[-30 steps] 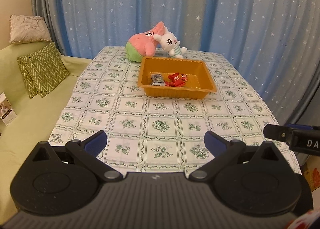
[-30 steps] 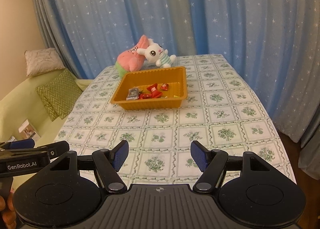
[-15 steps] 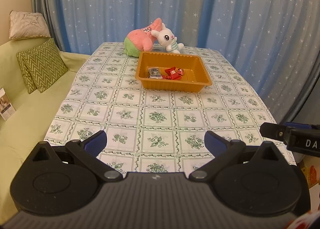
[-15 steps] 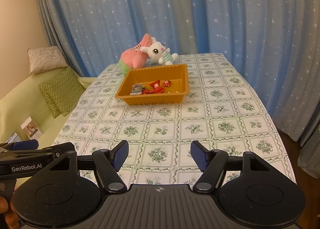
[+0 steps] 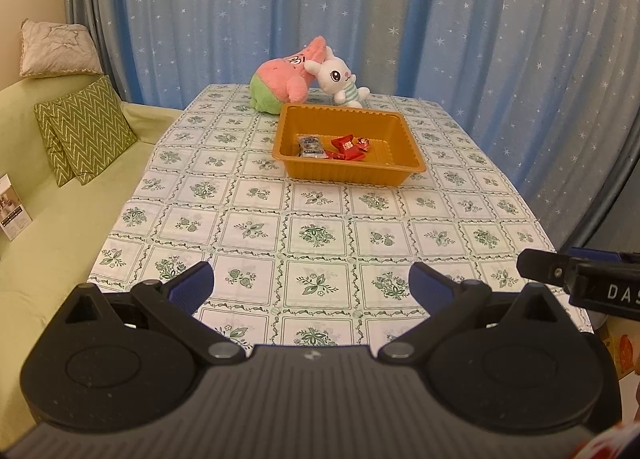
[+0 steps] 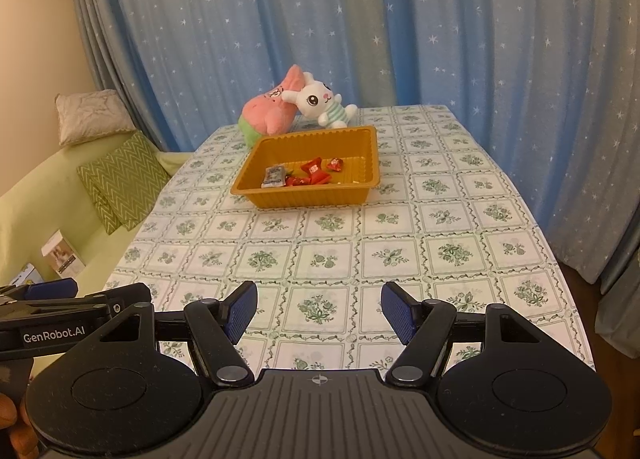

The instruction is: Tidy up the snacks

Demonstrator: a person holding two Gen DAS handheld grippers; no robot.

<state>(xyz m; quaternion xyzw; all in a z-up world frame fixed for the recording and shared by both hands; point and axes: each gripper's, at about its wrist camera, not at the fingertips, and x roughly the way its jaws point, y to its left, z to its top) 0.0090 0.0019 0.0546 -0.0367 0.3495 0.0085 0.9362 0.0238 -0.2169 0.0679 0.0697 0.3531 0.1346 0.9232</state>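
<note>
Starry blue curtains [image 5: 400, 19] hang behind a table [image 5: 320, 235] under a green-patterned cloth, with a green sofa [image 5: 60, 219] along its left side. Toward the far end sits an orange tray [image 5: 348, 173], and in it the snacks: a grey packet [image 5: 311, 146] at the left and red wrappers [image 5: 349, 147] bunched near the middle. A pink plush [image 5: 286, 79] and a white bunny [image 5: 340, 81] lean together just behind the tray.

Both grippers hang over the near edge of the table, well apart from the tray. The left gripper [image 5: 311, 283] has its jaws wide apart with nothing between them; the right gripper [image 6: 319, 309] also stands apart and empty, though narrower.

I see no snacks loose on the cloth, so the sorting looks about finished or must happen inside the tray. The risks lie there: the wrappers are small, slick and overlapping, so a pinch could take two at once or slip off; a finger catching the tray wall could shove the light tray into the plush toys; a low approach could snag and drag the cloth.

Against the earlier frames, the tray and toys shift slightly within both views while their arrangement on the table is unchanged, and both jaw gaps are the same.
</note>
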